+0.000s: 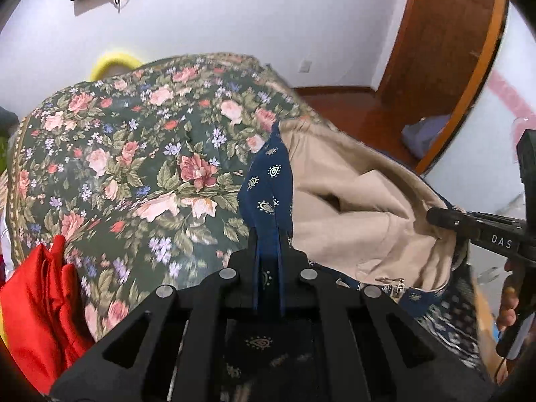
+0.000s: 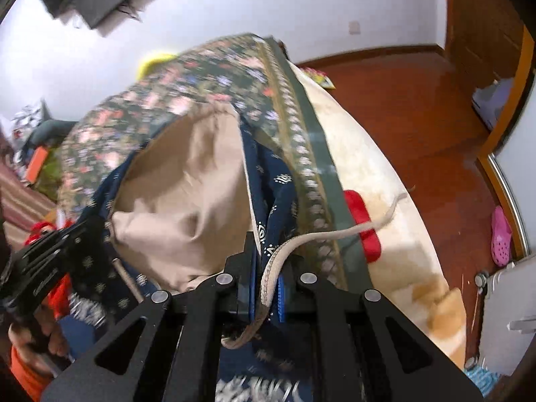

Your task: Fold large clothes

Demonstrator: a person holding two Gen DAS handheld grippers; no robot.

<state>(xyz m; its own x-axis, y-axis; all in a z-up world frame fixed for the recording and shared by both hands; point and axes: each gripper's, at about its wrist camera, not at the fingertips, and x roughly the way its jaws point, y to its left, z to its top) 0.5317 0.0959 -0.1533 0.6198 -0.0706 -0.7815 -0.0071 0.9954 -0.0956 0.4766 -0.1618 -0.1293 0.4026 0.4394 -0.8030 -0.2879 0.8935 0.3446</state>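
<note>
Where the navy garment [image 1: 266,181] runs down into our left gripper [image 1: 269,248], its lower part drops out of sight behind the black linkage; the jaws are clenched on a navy fold. Our right gripper [image 2: 268,258] likewise pinches navy cloth, with a pale drawstring [image 2: 321,234] trailing across its jaws and off to the right. Between the two grips the garment's tan lining [image 1: 355,207] sags open above the floral bedspread [image 1: 127,154]. Its overall shape is hard to make out: much is cut off at the near frame edge, and the right wrist view is motion-blurred. A red cloth [image 1: 40,305] lies near left on the bed, partly cropped. The bed's right edge falls to a wooden floor [image 2: 412,110], open out to the door [image 1: 445,57]; a pink shoe [image 2: 500,234] lies far right.
</note>
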